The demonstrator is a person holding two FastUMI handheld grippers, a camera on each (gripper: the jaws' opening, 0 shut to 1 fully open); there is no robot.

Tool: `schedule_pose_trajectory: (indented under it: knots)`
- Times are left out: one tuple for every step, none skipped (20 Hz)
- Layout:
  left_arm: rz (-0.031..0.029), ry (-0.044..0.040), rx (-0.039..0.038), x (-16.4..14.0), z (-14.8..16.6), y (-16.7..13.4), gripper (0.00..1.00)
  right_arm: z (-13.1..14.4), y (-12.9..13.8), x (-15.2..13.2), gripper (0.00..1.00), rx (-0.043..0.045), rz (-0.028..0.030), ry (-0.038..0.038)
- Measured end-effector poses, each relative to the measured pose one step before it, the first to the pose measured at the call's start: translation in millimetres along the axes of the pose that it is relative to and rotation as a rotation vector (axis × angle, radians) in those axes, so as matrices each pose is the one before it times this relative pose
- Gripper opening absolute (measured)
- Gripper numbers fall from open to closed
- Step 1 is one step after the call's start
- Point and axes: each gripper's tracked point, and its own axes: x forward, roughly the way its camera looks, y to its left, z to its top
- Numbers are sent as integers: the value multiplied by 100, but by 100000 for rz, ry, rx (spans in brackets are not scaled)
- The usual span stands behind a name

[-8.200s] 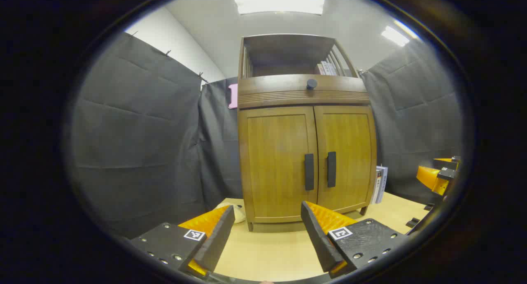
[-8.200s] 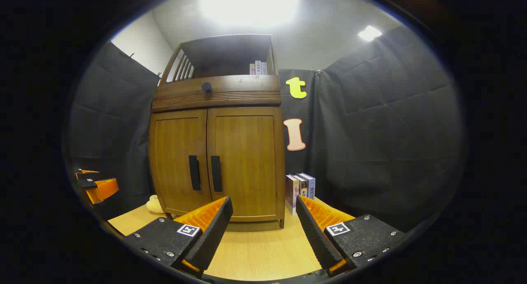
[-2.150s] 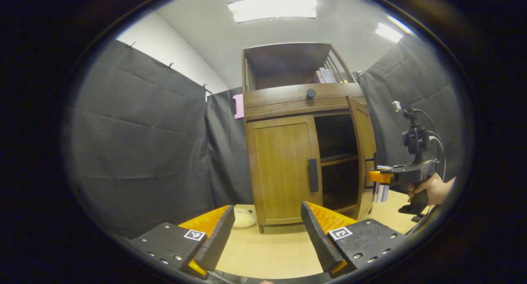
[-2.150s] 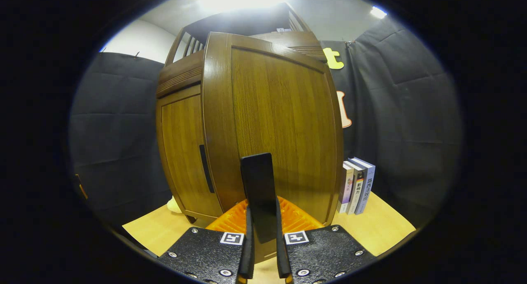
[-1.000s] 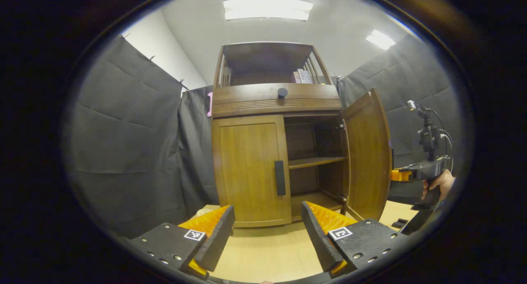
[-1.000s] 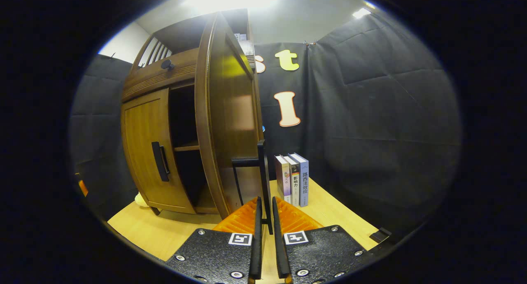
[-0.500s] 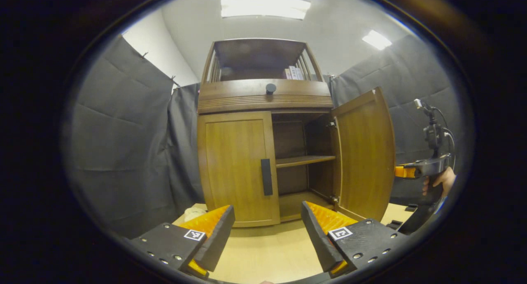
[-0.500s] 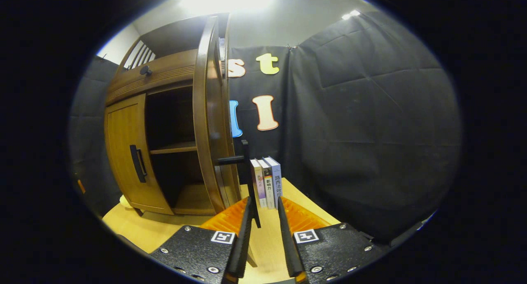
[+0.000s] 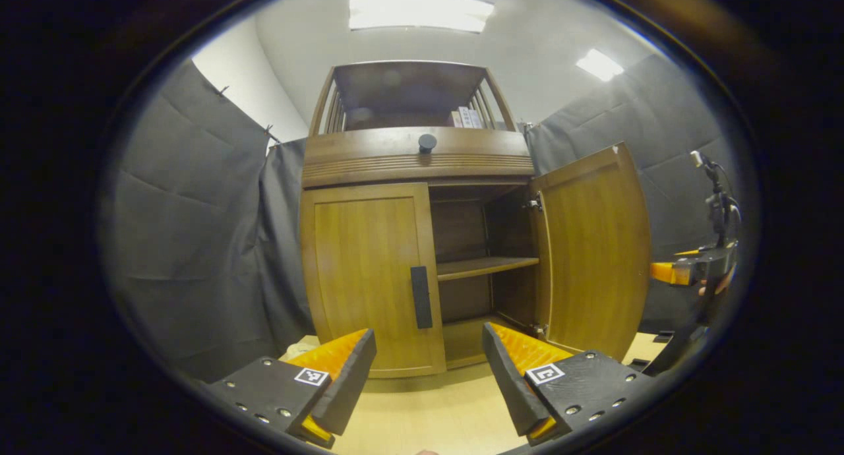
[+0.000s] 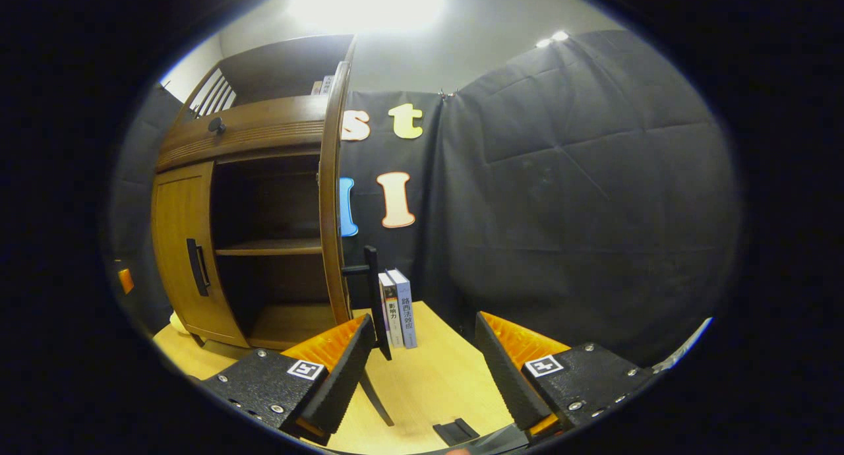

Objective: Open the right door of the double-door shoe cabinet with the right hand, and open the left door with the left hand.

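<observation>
The wooden shoe cabinet [image 9: 415, 158] stands on the table. Its right door [image 9: 597, 250] is swung wide open, showing a dark inside with one shelf [image 9: 484, 267]. The left door [image 9: 366, 277] is closed, its black handle [image 9: 421, 297] upright near the middle seam. My left gripper [image 9: 428, 376] is open, a short way in front of that handle and below it. In the right gripper view the right door [image 10: 328, 198] is seen edge-on, its black handle [image 10: 372, 297] sticking out. My right gripper [image 10: 422, 366] is open, just off that handle, holding nothing. The right gripper [image 9: 686, 270] also appears far right in the left gripper view.
Books [image 10: 397, 306] stand upright on the table right of the cabinet. More books [image 9: 465, 117] sit in the cabinet's top shelf above a round knob [image 9: 427, 142]. A pale soft object [image 10: 177, 323] lies at the cabinet's left foot. A small black piece [image 10: 456, 430] lies on the table.
My right gripper has opened and let go of the right door's handle, with the door now swung fully out. My left gripper has drifted closer to the closed left door.
</observation>
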Motion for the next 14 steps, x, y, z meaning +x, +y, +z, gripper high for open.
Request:
schedule_pose_trajectory:
  knots:
    - [-113, -258, -189, 32, -3, -15, 92, 609, 246, -668, 94, -531, 421, -1800]
    - [85, -476, -232, 169, 136, -58, 92, 512, 253, -562, 94, -832, 638, -1341]
    - [46, -311, -426, 124, 1, -37, 92, 364, 238, -607, 94, -1202, 892, -1200]
    - [130, -326, -514, 199, 91, -119, 92, 186, 62, -455, 92, -1501, 518, -883]
    - [281, -542, -693, -3, 61, 8, 92, 360, 121, -553, 94, -1121, 442, -613]
    - [127, -63, -850, 214, 17, -164, 92, 242, 278, -314, 92, -332, 424, -386]
    - [217, 279, -1089, -3, -59, -62, 92, 266, 272, -467, 92, -101, 335, -930]
    - [183, -65, -1078, 13, 31, -153, 92, 432, 120, -225, 92, -520, -303, -1281]
    - [141, -297, -942, 171, 110, -31, 92, 50, 79, -303, 92, -873, -194, -932]
    - [278, -343, -591, 236, 104, -66, 92, -84, 113, -194, 92, -699, 58, -77]
    - [416, -763, -295, 179, 57, 158, 92, -202, 226, -199, 94, -138, 785, 694]
    - [0, -1144, -212, 380, 260, -98, 92, -325, 379, -34, 94, 185, 1041, 881]
    - [422, -344, -2, 331, 54, 102, 92, -317, 237, -92, 94, 220, 707, 1300]
    - [706, -148, 279, 222, 3, 106, 92, -370, 257, -25, 94, -136, 799, 1004]
